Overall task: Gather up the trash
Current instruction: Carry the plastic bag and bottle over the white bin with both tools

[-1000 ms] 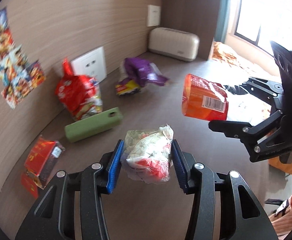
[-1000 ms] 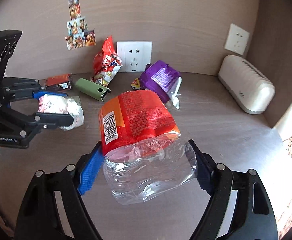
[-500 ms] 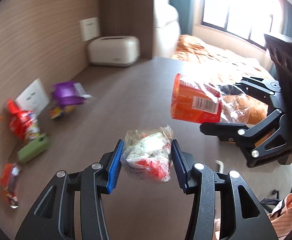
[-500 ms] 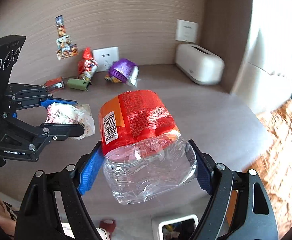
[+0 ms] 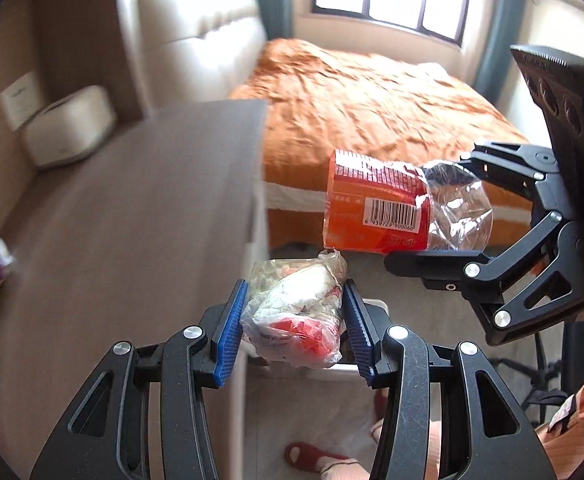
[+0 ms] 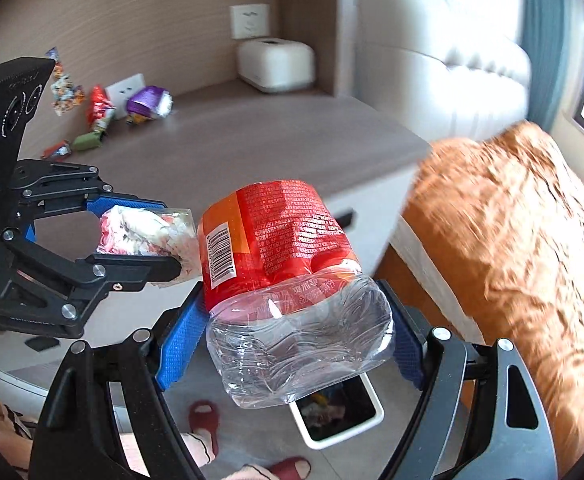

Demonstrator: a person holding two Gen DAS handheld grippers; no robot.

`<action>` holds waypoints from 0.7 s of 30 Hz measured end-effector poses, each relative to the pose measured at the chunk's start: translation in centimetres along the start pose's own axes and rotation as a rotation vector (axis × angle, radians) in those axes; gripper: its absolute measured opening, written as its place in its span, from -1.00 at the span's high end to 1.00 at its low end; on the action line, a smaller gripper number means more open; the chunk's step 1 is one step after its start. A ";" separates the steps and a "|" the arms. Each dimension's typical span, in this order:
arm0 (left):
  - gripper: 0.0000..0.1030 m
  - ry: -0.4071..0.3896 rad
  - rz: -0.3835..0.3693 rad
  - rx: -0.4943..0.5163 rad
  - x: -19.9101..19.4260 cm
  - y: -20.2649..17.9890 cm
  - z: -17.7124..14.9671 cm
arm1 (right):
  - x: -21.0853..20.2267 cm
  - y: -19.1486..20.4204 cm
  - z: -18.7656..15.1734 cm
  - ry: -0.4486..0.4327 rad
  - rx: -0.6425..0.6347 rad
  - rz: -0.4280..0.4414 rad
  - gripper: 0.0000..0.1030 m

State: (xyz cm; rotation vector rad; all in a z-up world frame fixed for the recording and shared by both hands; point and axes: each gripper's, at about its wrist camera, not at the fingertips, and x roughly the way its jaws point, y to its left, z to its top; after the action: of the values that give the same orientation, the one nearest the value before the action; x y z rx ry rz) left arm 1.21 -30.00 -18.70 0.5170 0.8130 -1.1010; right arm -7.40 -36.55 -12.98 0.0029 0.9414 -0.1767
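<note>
My left gripper is shut on a crumpled clear wrapper with white and red contents, held in the air past the desk's right edge; the wrapper also shows in the right wrist view. My right gripper is shut on a crushed clear plastic bottle with a red-orange label, seen to the right in the left wrist view. A white trash bin with trash inside stands on the floor below the bottle. More trash lies at the desk's back: a purple bag, a red bag.
The brown desk ends at its right edge beside a bed with an orange cover. A white box-shaped appliance stands at the desk's far corner. The person's feet in red slippers are on the floor near the bin.
Both grippers have swung right, away from the desk and wall, carrying the wrapper and the bottle out over the floor beside the bed. The bin has come more into view.
</note>
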 end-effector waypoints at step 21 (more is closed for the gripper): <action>0.10 0.373 -0.230 0.056 32.2 -9.0 -9.3 | 20.5 -13.6 -21.3 0.236 0.361 0.027 -0.58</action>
State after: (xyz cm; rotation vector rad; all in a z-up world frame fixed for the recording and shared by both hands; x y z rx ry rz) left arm -2.99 -45.11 -49.62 0.7016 1.1922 -1.2599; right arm -14.81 -51.37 -41.05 0.3760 1.1332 -0.3250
